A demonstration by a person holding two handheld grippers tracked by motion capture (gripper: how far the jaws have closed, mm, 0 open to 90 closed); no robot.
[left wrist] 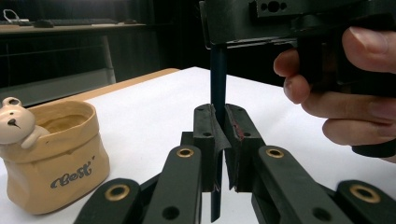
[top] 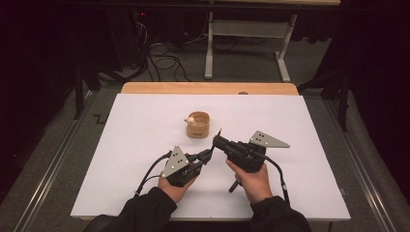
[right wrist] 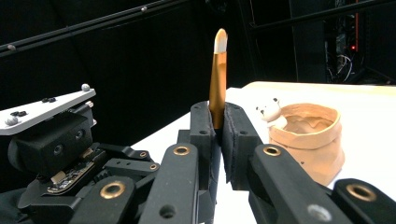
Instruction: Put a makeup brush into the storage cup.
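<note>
Dark room, grey carpet [top: 48,159], white-legged desk [top: 249,29] and tangled cables [top: 164,60] beyond the table.

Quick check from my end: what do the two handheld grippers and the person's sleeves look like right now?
Both the left gripper and the right gripper are black, pistol-style units, each topped by a grey three-cornered plate with dark dots. Their linkage bars carry brass-coloured rivets, and the fingers are black, blocky pads. A black cable trails from each. The sleeves are black.

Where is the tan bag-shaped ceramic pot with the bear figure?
In the high view, the tan bag-shaped ceramic pot stands mid-table on the white sheet, just beyond both grippers.
</note>
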